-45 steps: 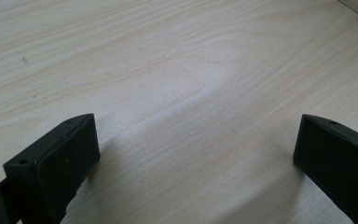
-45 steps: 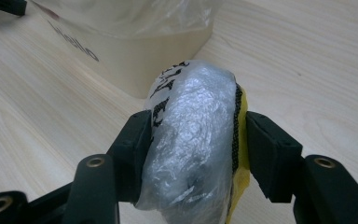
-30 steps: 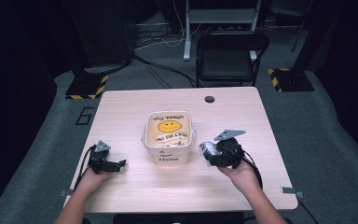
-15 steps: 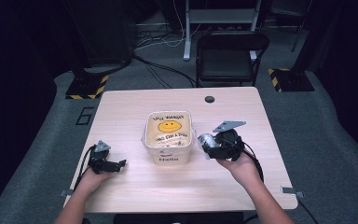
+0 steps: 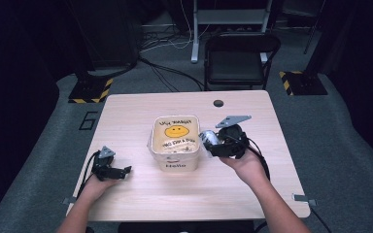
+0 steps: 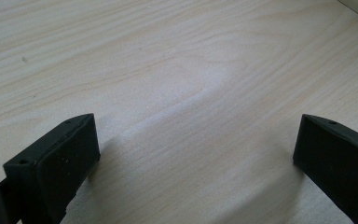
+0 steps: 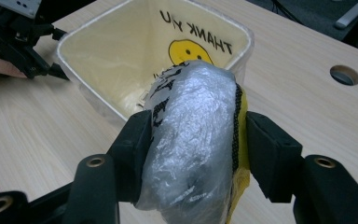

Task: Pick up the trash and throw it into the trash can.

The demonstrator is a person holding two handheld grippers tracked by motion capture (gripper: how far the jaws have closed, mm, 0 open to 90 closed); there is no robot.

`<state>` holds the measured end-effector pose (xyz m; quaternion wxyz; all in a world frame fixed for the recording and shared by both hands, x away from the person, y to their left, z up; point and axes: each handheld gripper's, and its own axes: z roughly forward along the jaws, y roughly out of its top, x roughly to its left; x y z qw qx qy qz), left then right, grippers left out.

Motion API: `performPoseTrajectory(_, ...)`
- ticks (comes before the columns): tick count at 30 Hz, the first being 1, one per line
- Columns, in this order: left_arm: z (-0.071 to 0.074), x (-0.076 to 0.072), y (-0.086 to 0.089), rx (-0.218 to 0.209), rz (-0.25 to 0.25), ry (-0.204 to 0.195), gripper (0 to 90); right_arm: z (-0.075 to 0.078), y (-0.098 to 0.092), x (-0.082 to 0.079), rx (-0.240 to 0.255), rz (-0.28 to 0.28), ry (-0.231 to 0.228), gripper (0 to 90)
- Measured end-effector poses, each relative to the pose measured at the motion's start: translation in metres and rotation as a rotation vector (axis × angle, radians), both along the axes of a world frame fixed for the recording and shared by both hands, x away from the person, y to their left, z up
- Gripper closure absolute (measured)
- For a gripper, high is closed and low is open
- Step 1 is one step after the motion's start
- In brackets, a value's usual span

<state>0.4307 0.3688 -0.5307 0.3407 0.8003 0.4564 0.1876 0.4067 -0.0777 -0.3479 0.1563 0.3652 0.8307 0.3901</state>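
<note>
A square bin (image 5: 176, 162) lined with a yellow smiley "thank you" bag (image 7: 121, 51) stands mid-table. My right gripper (image 5: 209, 141) hovers at the bin's right rim, shut on a clear plastic-wrapped bundle (image 7: 193, 140) with black and yellow parts, which sits squeezed between both pads just short of the bin's near corner. My left gripper (image 5: 126, 170) rests low on the table at the left, jaws wide apart over bare wood (image 6: 191, 116), nothing between them; it also appears far left as the left gripper (image 7: 51, 70) beside the bin.
The light wood table (image 5: 252, 189) has a round cable hole (image 5: 218, 103) near its far edge. A black folding chair (image 5: 238, 58) stands behind the table. Dark floor and cables surround it.
My right gripper has risen with the wrapped bundle and edged left toward the bin's rim. The left hand has stayed put.
</note>
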Motion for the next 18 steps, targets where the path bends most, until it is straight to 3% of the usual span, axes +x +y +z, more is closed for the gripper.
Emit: performPoseTrajectory(18, 0.000, 0.000, 0.000, -0.001, 0.001, 0.000, 0.0, 0.015, 0.042, 0.026, 0.000, 0.062, -0.018, 43.8)
